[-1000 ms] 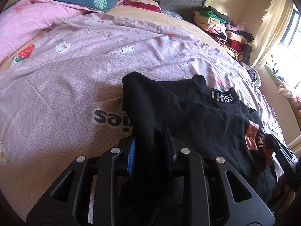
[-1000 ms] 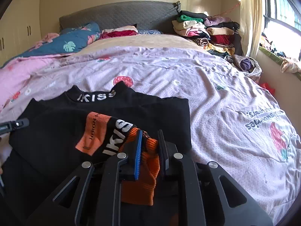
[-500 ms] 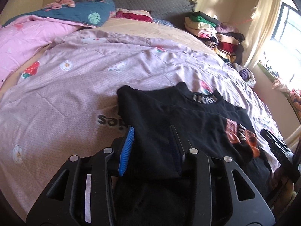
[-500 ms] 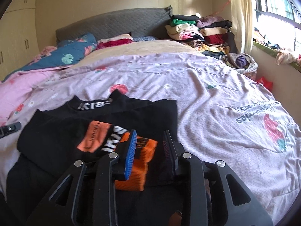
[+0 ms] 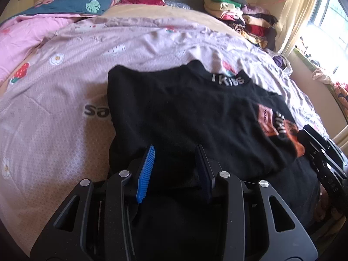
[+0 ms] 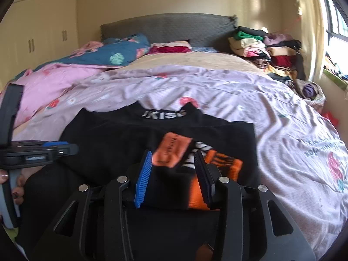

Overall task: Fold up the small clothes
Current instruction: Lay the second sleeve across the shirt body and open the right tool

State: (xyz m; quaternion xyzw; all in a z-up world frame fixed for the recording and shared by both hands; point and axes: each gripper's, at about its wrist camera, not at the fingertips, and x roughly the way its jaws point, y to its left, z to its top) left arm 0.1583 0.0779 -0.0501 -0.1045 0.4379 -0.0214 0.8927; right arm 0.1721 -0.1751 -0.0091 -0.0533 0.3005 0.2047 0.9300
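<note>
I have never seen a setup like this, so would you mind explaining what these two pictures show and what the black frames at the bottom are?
There is no robot here: a person holds a two-finger gripper in each hand, and each carries a fisheye camera looking forward along its fingers. The black frames are those grippers. One picture is from the left gripper, the other from the right gripper. Both look across a bed with a pink-purple cover. On it lies a black top with an orange patch, partly folded. Both grippers are open and hold nothing; the cloth lies loose between their fingers. A pile of clothes sits by the headboard.
</note>
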